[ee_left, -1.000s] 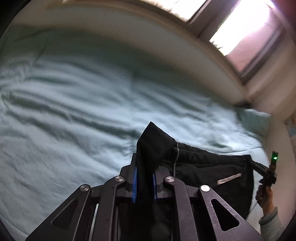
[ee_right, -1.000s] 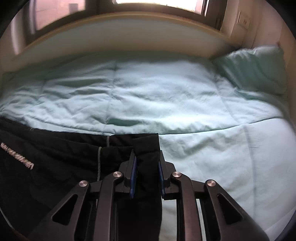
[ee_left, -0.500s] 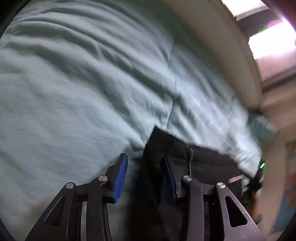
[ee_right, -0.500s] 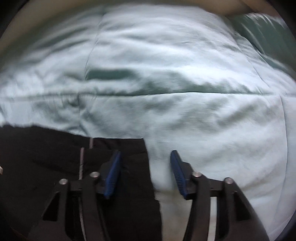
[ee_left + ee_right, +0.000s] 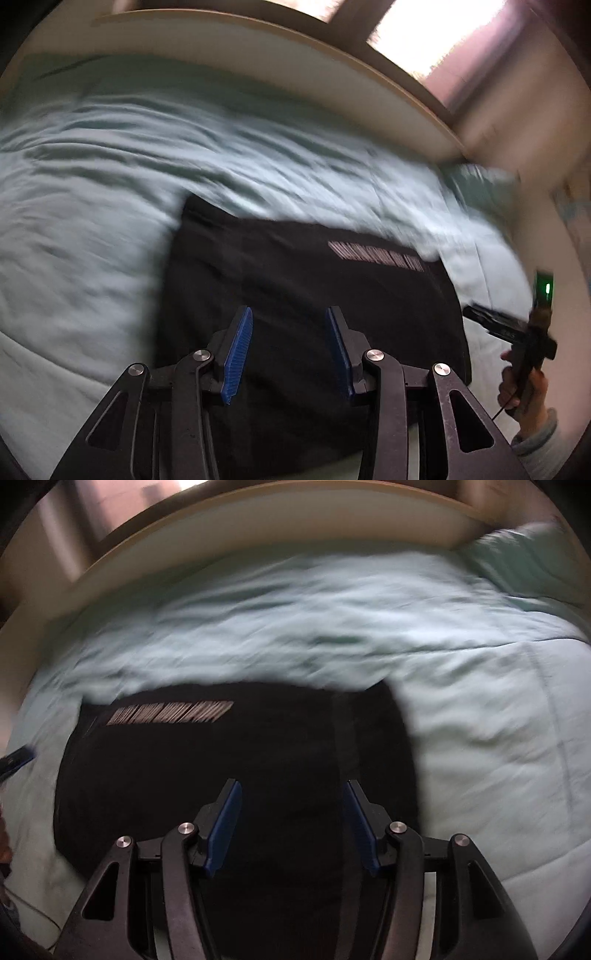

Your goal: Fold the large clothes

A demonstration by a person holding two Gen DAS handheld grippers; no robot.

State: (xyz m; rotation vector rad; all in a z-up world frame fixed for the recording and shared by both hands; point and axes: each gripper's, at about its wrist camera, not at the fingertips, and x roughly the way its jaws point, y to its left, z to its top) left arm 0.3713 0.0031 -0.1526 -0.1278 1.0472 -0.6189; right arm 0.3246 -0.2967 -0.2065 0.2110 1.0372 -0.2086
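Observation:
A black garment (image 5: 303,280) with a white printed strip (image 5: 376,254) lies flat in a folded rectangle on the pale green bed cover (image 5: 92,206). It also shows in the right wrist view (image 5: 240,760), with its strip (image 5: 170,712) at the far left. My left gripper (image 5: 290,328) is open and empty above the garment's near part. My right gripper (image 5: 291,812) is open and empty above the garment. The right gripper also shows at the right edge of the left wrist view (image 5: 517,328), held in a hand.
A pale green pillow (image 5: 528,565) lies at the far right of the bed. A light headboard ledge (image 5: 295,520) and windows (image 5: 443,40) run along the far side. The bed cover (image 5: 480,720) spreads around the garment. Both views are motion-blurred.
Both grippers were shut on garment corners a second ago, opened half a second ago and have pulled back. The garment now lies flat on the bed.

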